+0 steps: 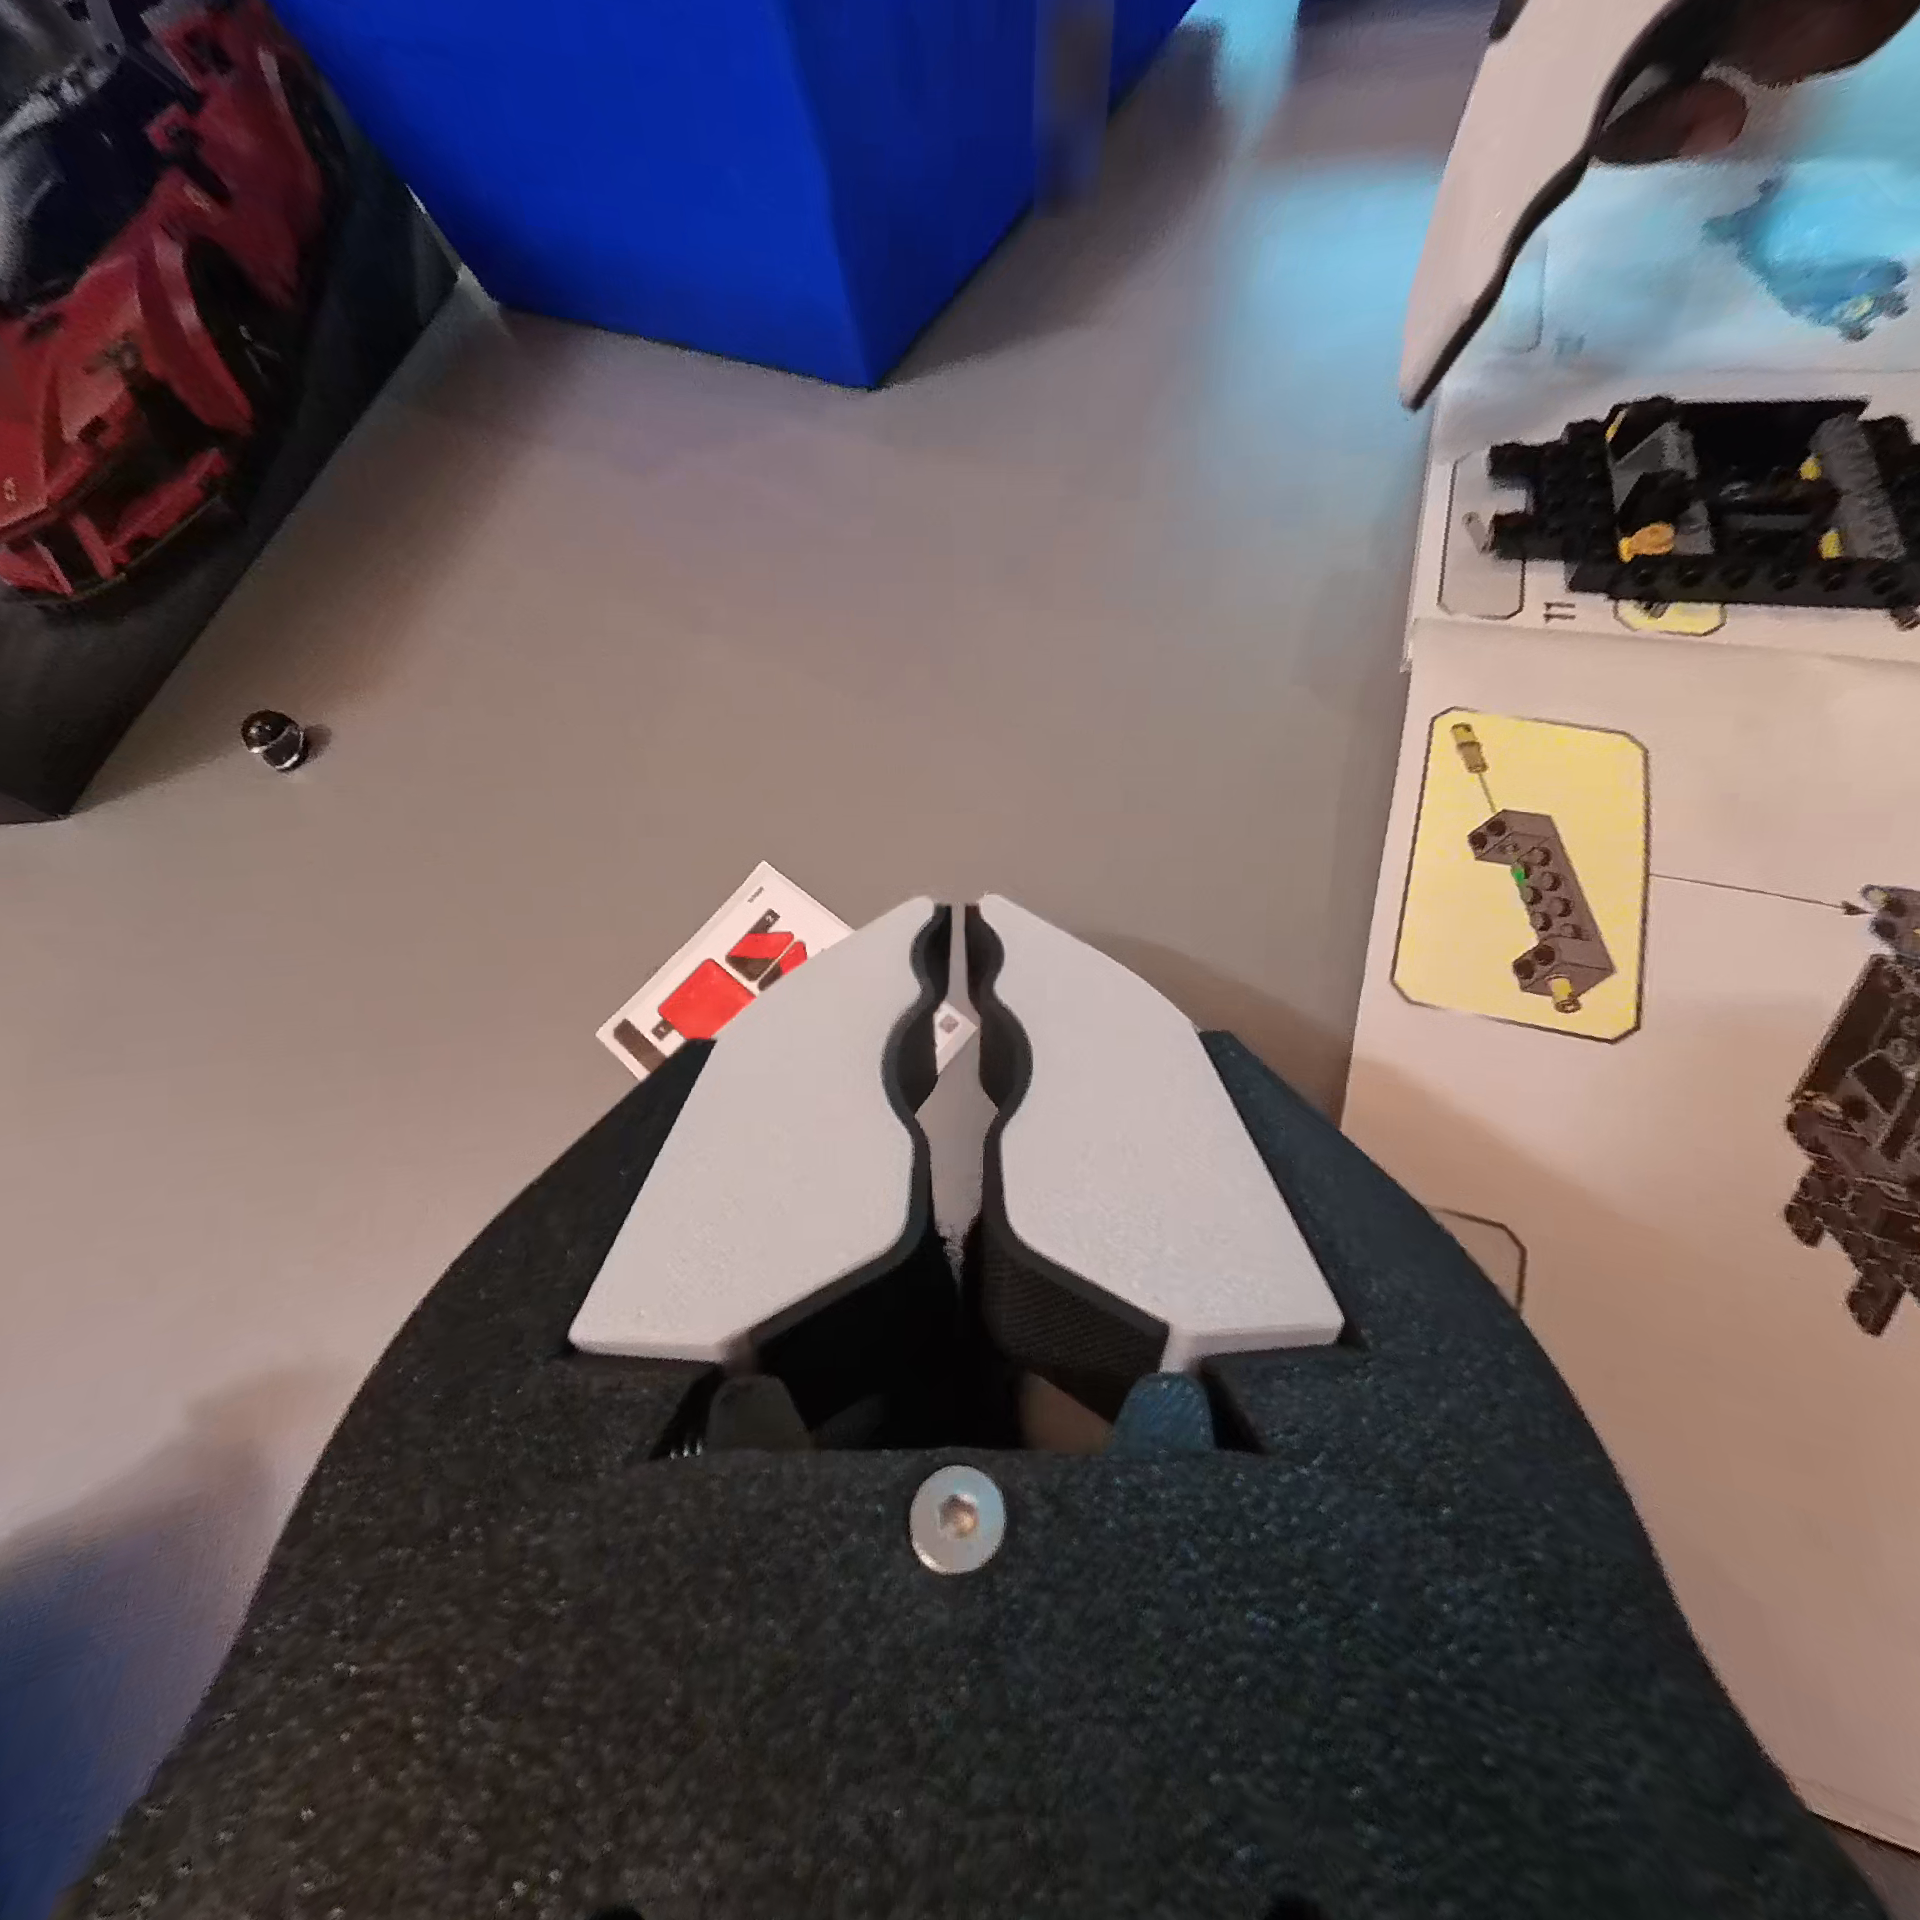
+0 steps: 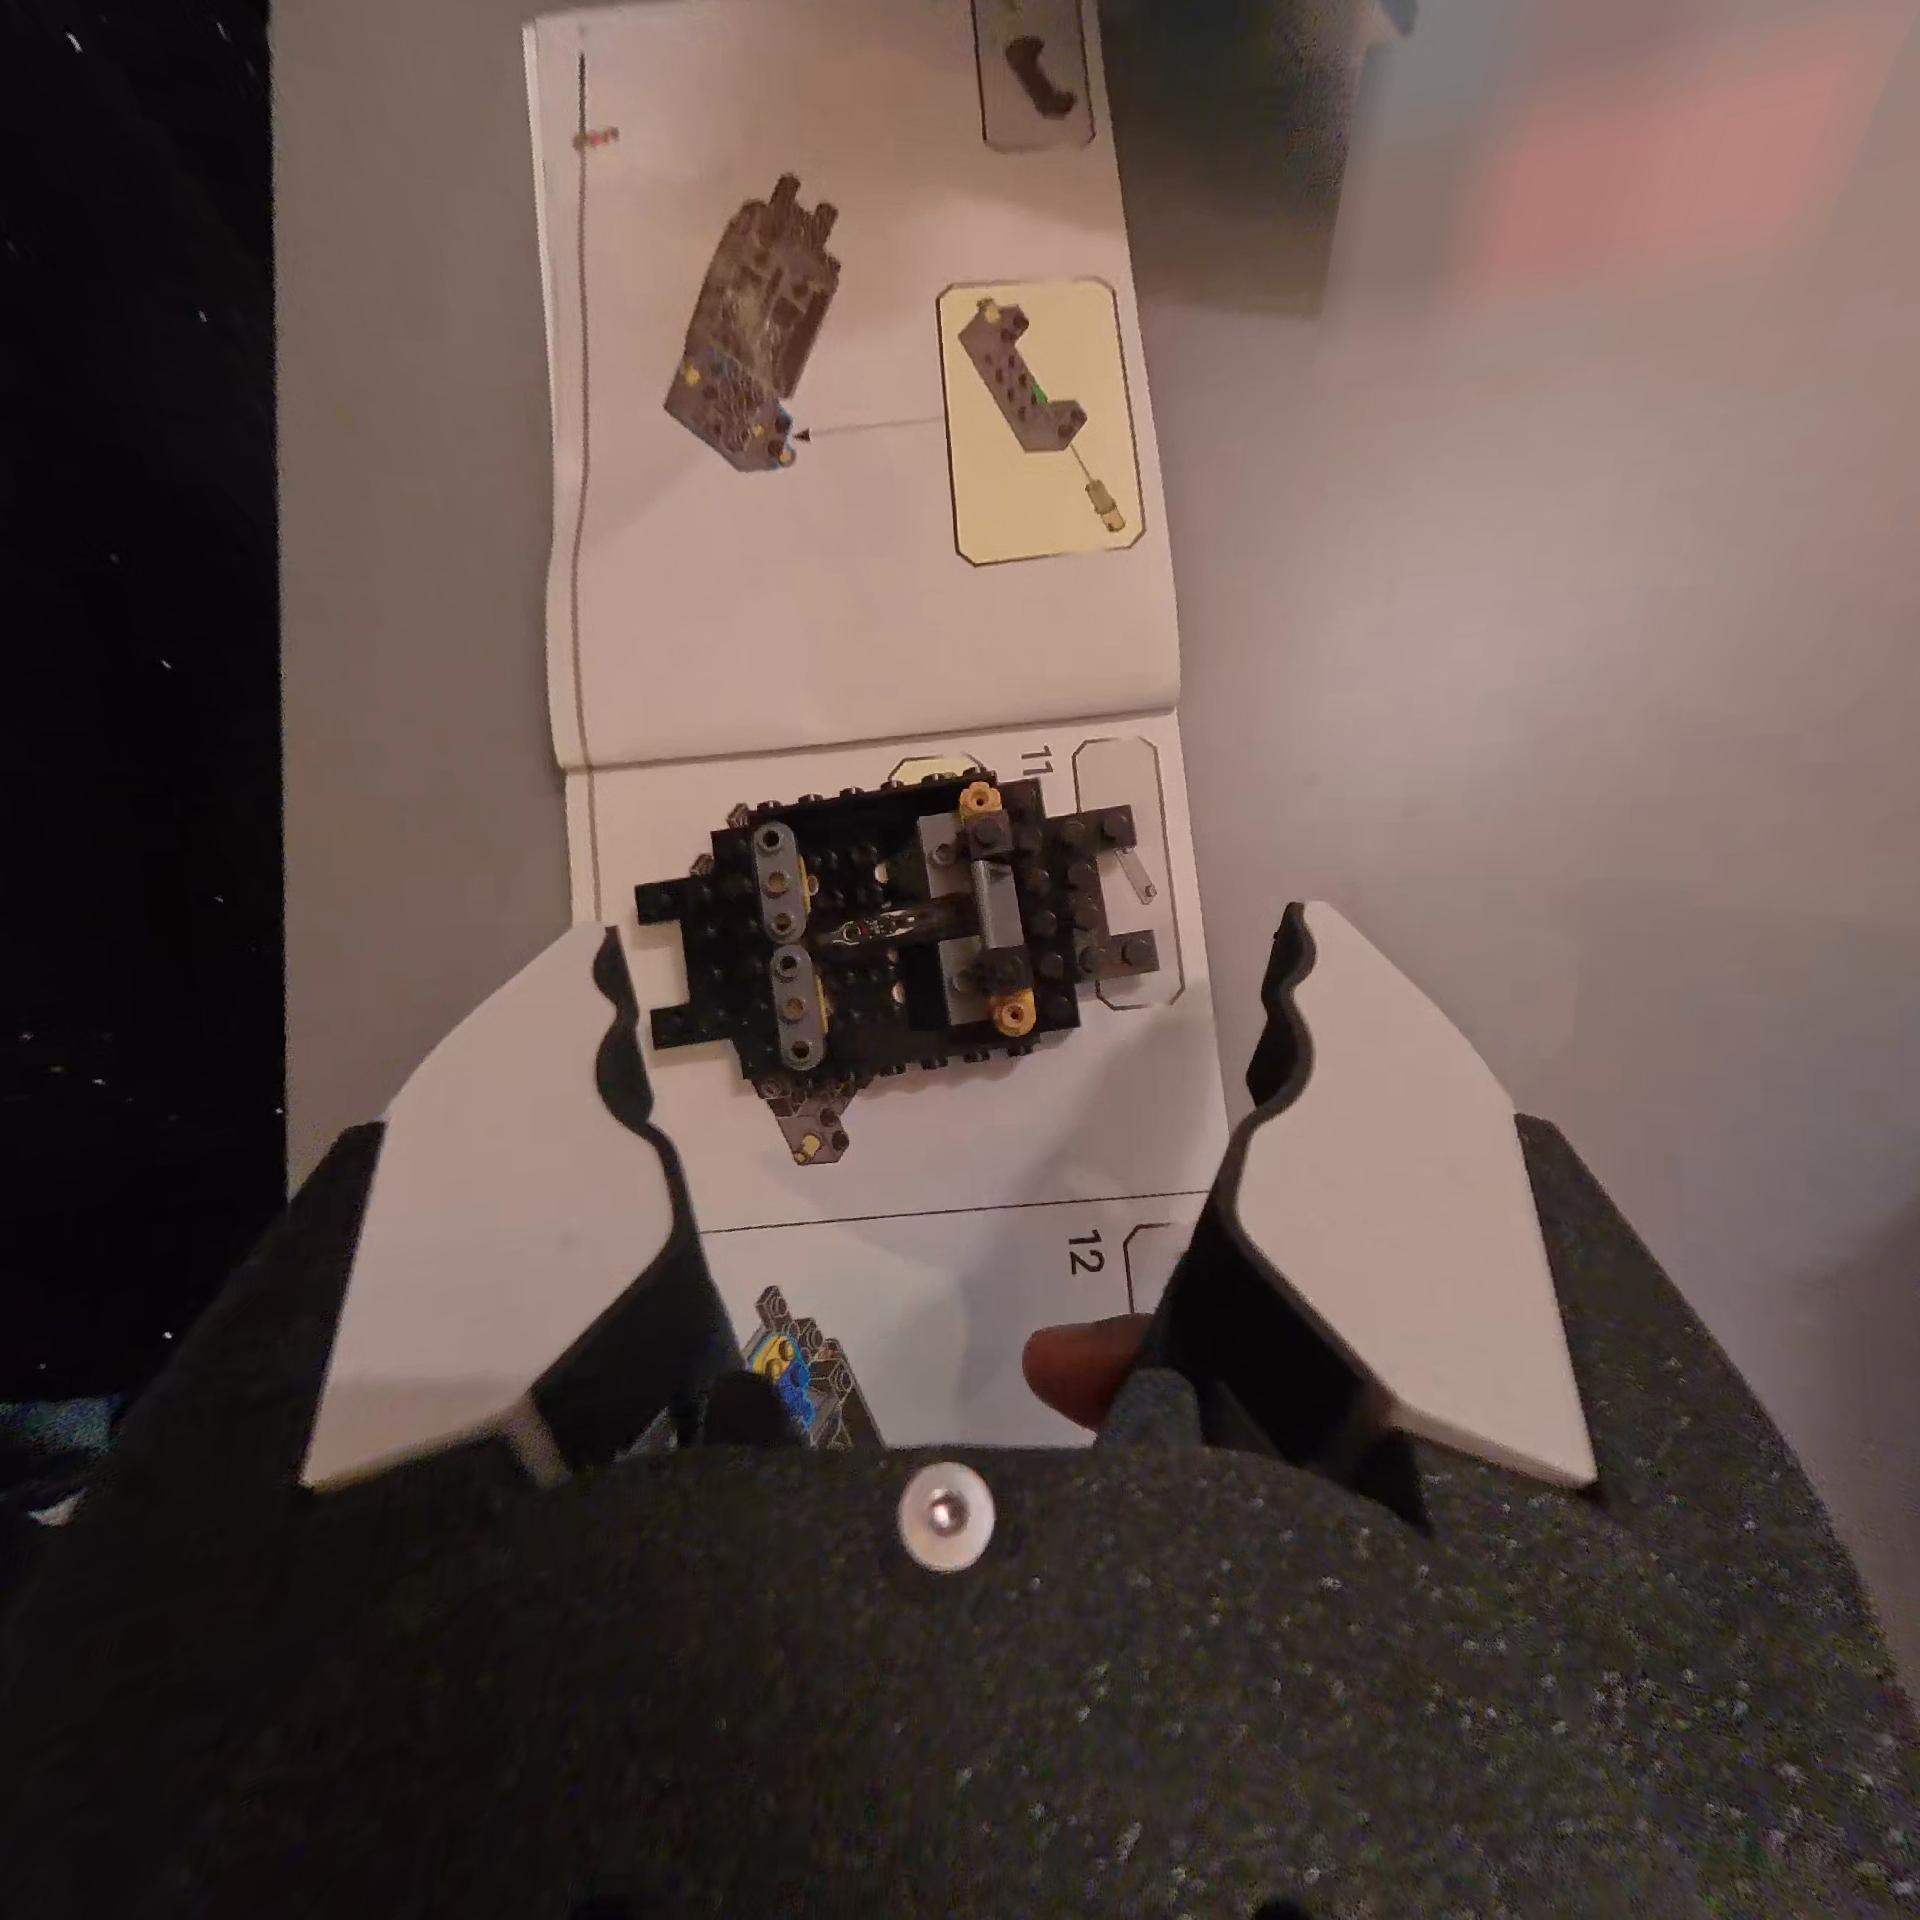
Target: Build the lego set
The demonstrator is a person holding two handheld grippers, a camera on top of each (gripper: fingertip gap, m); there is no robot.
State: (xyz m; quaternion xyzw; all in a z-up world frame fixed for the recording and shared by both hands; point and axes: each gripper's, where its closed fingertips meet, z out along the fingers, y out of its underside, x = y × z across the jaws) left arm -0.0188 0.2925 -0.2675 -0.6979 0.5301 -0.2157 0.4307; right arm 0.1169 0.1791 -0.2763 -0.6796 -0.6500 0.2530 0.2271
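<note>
A partly built black Lego chassis [image 2: 883, 925] with grey beams and yellow pins lies on the open instruction booklet [image 2: 831, 623]. My right gripper [image 2: 951, 925] is open and empty, hovering just above the chassis with a finger on either side. In the left wrist view the chassis [image 1: 1704, 509] sits on the booklet [image 1: 1704, 1143] at the far right. My left gripper [image 1: 958, 912] is shut, with only a thin slit between the tips, low over the grey table. A small sticker sheet [image 1: 717, 987] with red shapes lies under its tips. The other gripper's finger [image 1: 1538, 208] shows blurred at top right.
The Lego box with a red car picture [image 1: 135, 312] stands at the left, and a blue box [image 1: 727, 156] at the back. A small black round part [image 1: 272, 740] lies loose on the table. A fingertip [image 2: 1081, 1371] shows behind my right gripper. A dark area [image 2: 135, 623] borders the table's left.
</note>
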